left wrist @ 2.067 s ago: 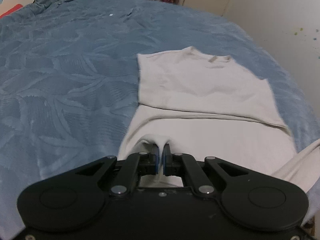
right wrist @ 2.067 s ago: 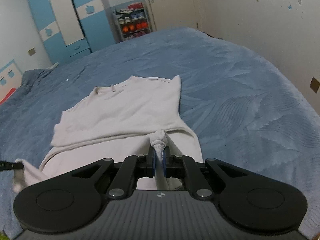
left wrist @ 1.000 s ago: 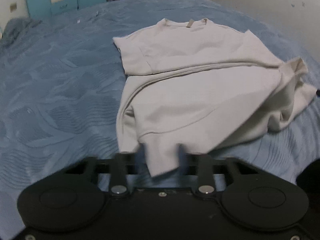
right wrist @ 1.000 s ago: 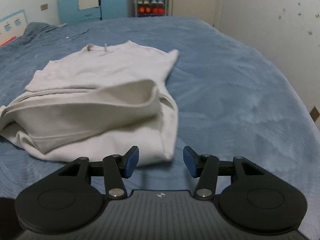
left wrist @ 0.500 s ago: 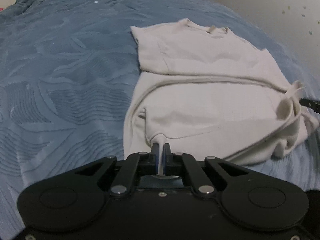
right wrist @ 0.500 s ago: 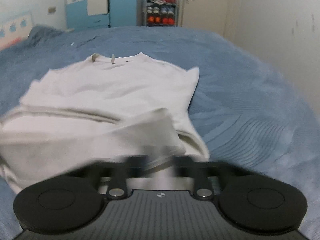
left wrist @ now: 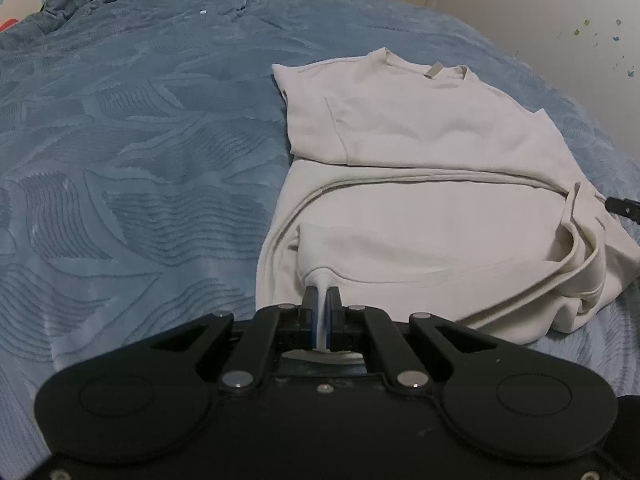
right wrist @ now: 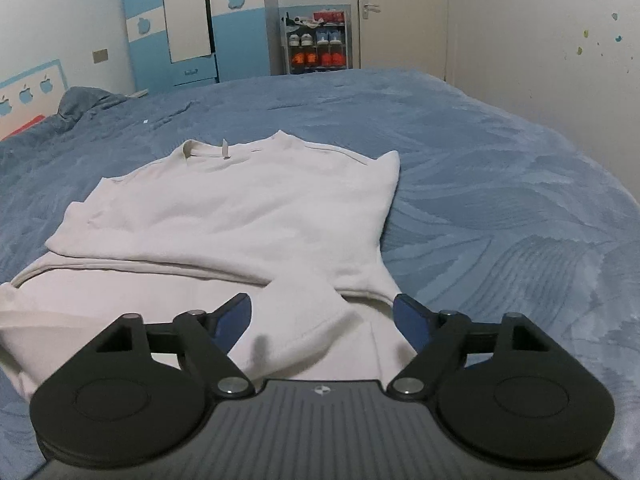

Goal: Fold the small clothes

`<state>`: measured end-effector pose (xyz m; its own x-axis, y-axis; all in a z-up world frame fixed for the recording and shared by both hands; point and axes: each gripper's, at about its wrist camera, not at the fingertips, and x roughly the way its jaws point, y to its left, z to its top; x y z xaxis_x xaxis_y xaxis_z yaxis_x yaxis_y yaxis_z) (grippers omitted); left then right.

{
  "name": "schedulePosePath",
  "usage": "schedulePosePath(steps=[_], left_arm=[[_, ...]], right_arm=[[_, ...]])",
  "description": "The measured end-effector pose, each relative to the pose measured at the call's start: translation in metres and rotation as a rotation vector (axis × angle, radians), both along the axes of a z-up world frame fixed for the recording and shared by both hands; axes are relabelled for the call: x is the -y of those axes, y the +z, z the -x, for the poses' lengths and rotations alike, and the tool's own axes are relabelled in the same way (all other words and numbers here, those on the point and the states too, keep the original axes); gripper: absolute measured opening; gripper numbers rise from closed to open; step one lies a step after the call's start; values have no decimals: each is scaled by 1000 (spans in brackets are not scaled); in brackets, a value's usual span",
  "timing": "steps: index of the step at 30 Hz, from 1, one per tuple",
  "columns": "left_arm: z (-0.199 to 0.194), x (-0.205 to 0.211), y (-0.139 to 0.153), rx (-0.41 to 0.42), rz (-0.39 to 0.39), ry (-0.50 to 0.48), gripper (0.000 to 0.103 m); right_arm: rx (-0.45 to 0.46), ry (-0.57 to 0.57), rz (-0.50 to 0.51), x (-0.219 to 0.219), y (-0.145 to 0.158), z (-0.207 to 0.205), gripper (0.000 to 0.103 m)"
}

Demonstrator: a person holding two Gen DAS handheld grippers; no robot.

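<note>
A cream sweatshirt (left wrist: pixel 420 148) lies on the blue bedspread (left wrist: pixel 120 140), collar at the far end, sleeves folded in across the body. Its lower part is doubled over and rumpled near me. My left gripper (left wrist: pixel 322 306) is shut on the near left corner of the hem, a pinch of cloth standing between the fingers. In the right wrist view the same sweatshirt (right wrist: pixel 248 216) spreads ahead, and my right gripper (right wrist: pixel 322 312) is open wide with the near right hem lying between its blue fingers (right wrist: pixel 408 314). The right gripper's tip (left wrist: pixel 624 208) shows at the left view's right edge.
The bedspread (right wrist: pixel 500 208) stretches broadly around the garment. A bunched blanket (right wrist: pixel 80 108) sits at the far left. Beyond the bed stand a blue-and-white wardrobe (right wrist: pixel 180 28), a shoe rack (right wrist: pixel 316 46) and a door (right wrist: pixel 400 12). A wall runs along the right side.
Both grippers let go of the hem about a second ago. The left one has shut again on the near left corner. The right one has moved in over the near right hem and stands open.
</note>
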<state>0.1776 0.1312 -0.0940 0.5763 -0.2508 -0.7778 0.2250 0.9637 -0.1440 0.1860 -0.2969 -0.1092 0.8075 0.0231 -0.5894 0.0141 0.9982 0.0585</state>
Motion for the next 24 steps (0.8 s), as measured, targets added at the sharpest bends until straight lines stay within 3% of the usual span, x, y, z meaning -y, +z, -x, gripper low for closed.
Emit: schedulePosePath(steps=[1,3,4,6,12,17,19,22,24], left_arm=[[-1,1,-1,-4,-1,2,2],[-2,1,-2,-10,-2,6,2],[-3,2,-3,-11,-3,9,2],[-3,2,-2,-7,-2,11,2],[-18,2,20,64,0,27,2],[-58,5,48,151,38,70,0],[-75,5,51,177,47,99,0],[-97,7,42,166,22,114,2],[-98,9,35,147,14,71,24]], right_arm=[[-15,6,1,-2,-4,-6,88],[-54,25,-11,-5,-12,-17,54],[-80,23,-8,-7,-16,-22,9],[-76,10,-32,-6,-19,-25,8],[114,-111,-88,-3,9,2,7],[237,-219,-92,0,26,6,7],[235,-252,-91,5,19,0,7],[157,-244,-96,10,-2,-16,8],[129,-245,-85,11,-14,-20,12]])
